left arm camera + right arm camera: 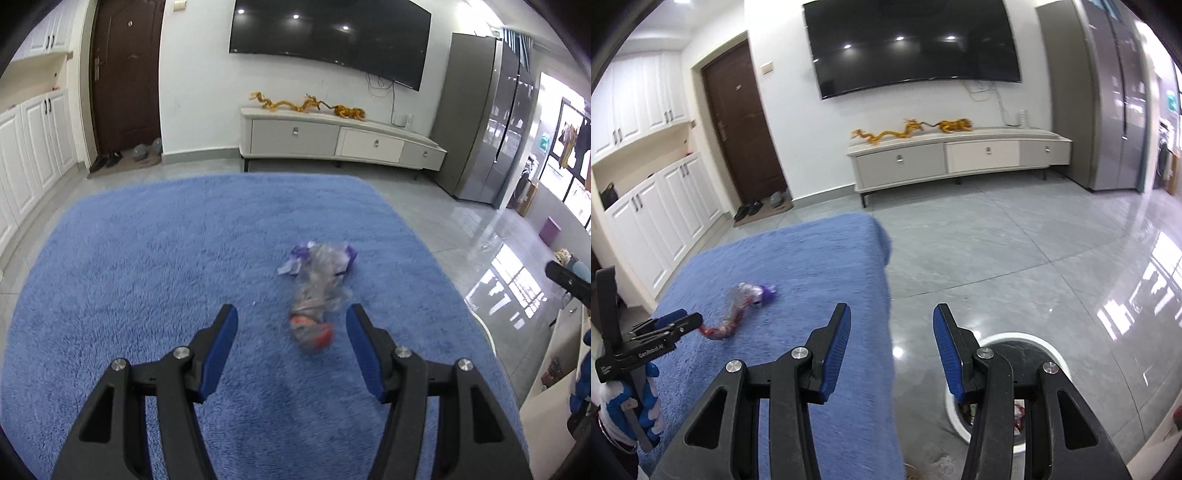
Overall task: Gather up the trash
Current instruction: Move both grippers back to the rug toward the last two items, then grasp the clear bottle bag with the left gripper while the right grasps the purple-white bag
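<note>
A crumpled clear plastic wrapper with red and purple printing [314,295] lies on a fluffy blue cloth-covered bench [129,277] in a living room, stretched lengthwise with its red end nearest the left hand-held gripper [291,321]. That gripper hovers low over the blue pile with its blue-padded jaws spread wide, the red end of the wrapper lying between the fingertips but not visibly clamped; the wrapper is motion-blurred. In the right wrist view the same wrapper [738,314] lies on the bench [820,266], with the left hand-held gripper [677,321] reaching in from the left edge, its tips just at the wrapper's red end. The right hand-held gripper [890,321] is released and holds nothing, its jaws parted over the bench's right edge and the glossy grey tiled floor [1015,258]. Below its right finger stands a round white-rimmed bin [1027,338], with scraps of red visible inside. Behind, a large black wall-mounted television [328,40] hangs above a long white drawer cabinet [340,142] carrying golden dragon figures [306,105], beside a dark brown door [125,74].
</note>
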The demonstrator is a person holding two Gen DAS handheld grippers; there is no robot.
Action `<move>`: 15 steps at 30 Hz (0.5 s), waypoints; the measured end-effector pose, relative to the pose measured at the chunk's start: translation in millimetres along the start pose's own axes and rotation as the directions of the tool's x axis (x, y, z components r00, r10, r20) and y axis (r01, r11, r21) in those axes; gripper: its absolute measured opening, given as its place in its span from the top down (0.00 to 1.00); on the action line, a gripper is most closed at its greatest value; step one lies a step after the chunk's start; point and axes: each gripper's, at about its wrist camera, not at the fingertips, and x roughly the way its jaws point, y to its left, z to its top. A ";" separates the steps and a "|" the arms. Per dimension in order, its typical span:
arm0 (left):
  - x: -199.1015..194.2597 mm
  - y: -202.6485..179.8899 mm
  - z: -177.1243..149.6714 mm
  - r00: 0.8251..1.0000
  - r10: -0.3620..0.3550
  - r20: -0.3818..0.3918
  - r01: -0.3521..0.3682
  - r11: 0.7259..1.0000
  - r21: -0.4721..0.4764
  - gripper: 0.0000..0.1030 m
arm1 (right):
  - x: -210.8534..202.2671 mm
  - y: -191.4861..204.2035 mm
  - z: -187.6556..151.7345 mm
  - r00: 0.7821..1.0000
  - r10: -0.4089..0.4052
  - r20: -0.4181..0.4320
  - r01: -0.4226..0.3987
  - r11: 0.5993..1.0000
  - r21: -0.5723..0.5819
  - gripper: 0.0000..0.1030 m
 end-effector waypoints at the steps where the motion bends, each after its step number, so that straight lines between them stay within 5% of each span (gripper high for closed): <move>1: 3.5 1.8 -1.1 1.000 -0.011 -0.009 0.011 1.000 0.001 0.42 | 6.0 6.6 1.4 1.000 0.012 -0.008 -0.012 1.000 -0.010 0.56; 12: 63.0 5.3 5.7 0.986 -0.112 -0.127 0.109 0.994 -0.031 0.44 | 76.9 64.8 4.1 0.985 0.122 -0.120 -0.134 0.987 -0.094 0.56; 15: 66.7 13.3 12.4 0.986 -0.116 -0.120 0.111 0.993 -0.048 0.57 | 93.4 79.2 8.5 0.980 0.145 -0.139 -0.162 0.980 -0.116 0.56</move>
